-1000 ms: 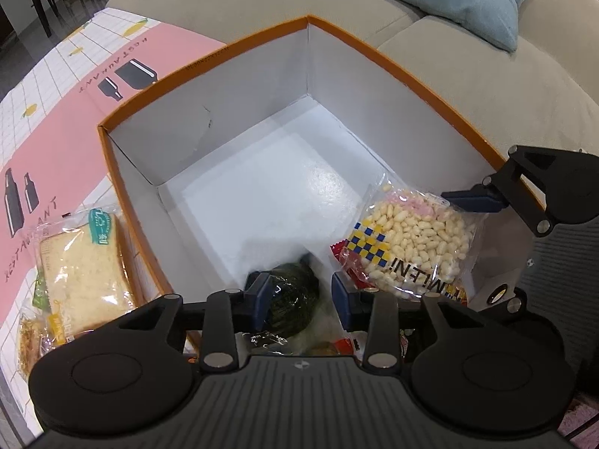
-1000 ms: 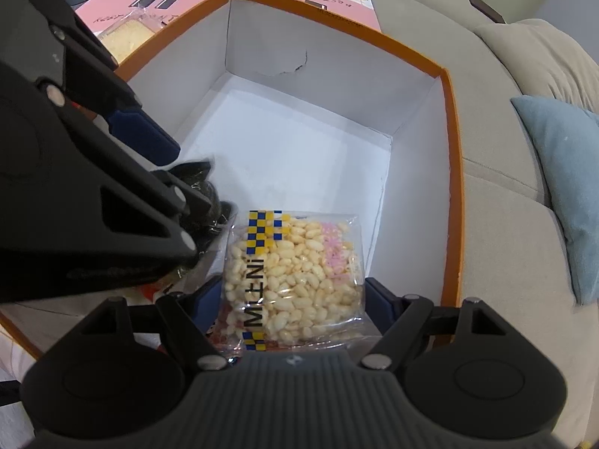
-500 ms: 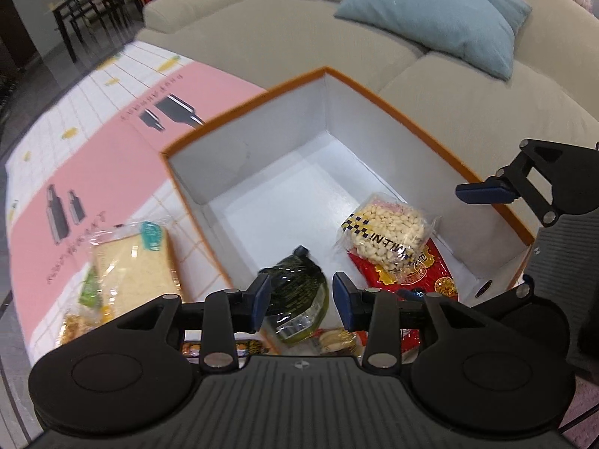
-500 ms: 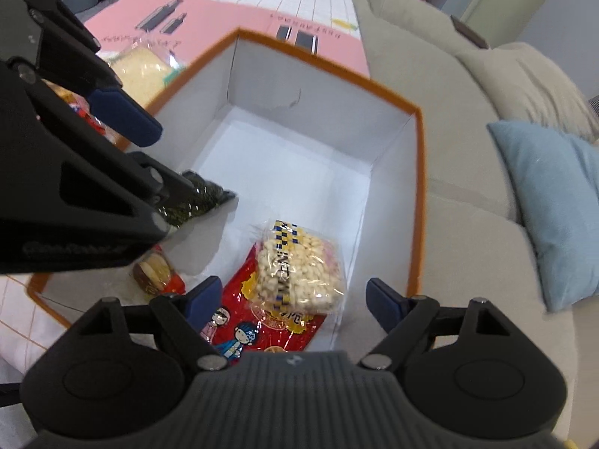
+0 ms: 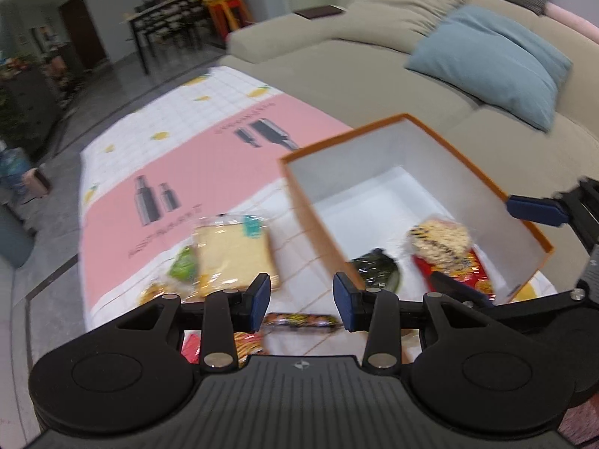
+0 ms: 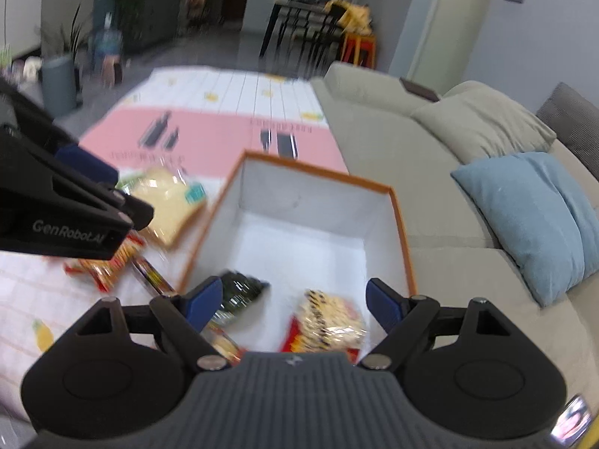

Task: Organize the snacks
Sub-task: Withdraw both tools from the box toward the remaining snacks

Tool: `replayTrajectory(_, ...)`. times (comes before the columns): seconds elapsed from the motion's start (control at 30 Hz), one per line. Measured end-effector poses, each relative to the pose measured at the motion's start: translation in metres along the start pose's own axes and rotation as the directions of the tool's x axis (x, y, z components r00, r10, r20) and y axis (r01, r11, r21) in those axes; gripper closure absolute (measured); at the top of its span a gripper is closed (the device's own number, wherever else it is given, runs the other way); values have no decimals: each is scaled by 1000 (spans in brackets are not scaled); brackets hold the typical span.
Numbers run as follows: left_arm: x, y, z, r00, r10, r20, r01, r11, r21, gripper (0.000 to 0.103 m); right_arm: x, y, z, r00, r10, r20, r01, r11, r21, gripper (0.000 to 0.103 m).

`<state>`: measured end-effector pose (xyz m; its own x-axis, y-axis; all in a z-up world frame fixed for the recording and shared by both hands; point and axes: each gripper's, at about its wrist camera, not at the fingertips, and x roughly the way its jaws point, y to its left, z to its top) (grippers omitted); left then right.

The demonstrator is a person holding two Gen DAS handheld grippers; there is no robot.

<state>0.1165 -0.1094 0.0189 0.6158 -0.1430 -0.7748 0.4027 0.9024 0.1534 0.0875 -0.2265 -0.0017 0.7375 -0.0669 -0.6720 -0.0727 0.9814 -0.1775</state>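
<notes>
Snacks split two ways: puffed-snack bag [image 6: 331, 316] on a red packet [image 5: 466, 280] and a dark green packet [image 6: 239, 292] already inside the orange-rimmed box [image 6: 404, 232]; sandwich pack [image 5: 234, 252], long dark bar [image 5: 299, 320] and red-yellow packets [image 6: 108, 265] left on the tabletop [image 5: 209, 161] just outside the box's near wall.

Left claw [image 5: 301, 297] half open, nothing between the pads. Right claw [image 6: 292, 299] spread wide, just been opening, empty too.

Risks from here: catching the box rim on the way to the outside snacks and dragging the light box; slippery film squirting from the pads; two claws close together, likely to collide over the same packet. Blurred views, so exact packet edges hard to judge.

Beyond the box: beige sofa [image 6: 430, 142], blue cushion [image 6: 535, 217]. No obstacle over the sandwich pack itself.
</notes>
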Motion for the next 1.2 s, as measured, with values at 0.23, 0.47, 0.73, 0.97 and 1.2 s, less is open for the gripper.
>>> replayTrajectory(0.23,-19,54,-45,995,74,62,-66,990,-126,55,-21,38,-9,992,34,120,-48,992,113,22)
replayTrajectory(0.47,-11,99,-101,994,104,26,-95,970,-225,55,-14,84,-24,986,116,119,-132,983,128,28)
replayTrajectory(0.73,12,126,-123,996,91,17,-85,969,-233,55,9,126,-22,979,185,84,-186,983,4,30)
replayTrajectory(0.97,45,128,-122,994,108,-3,-108,984,-140,55,44,144,-13,978,205,29,-205,979,6,31)
replayTrajectory(1.2,80,124,-125,994,100,-44,-101,995,-21,55,86,152,-11,970,237,-62,-232,970,67,33)
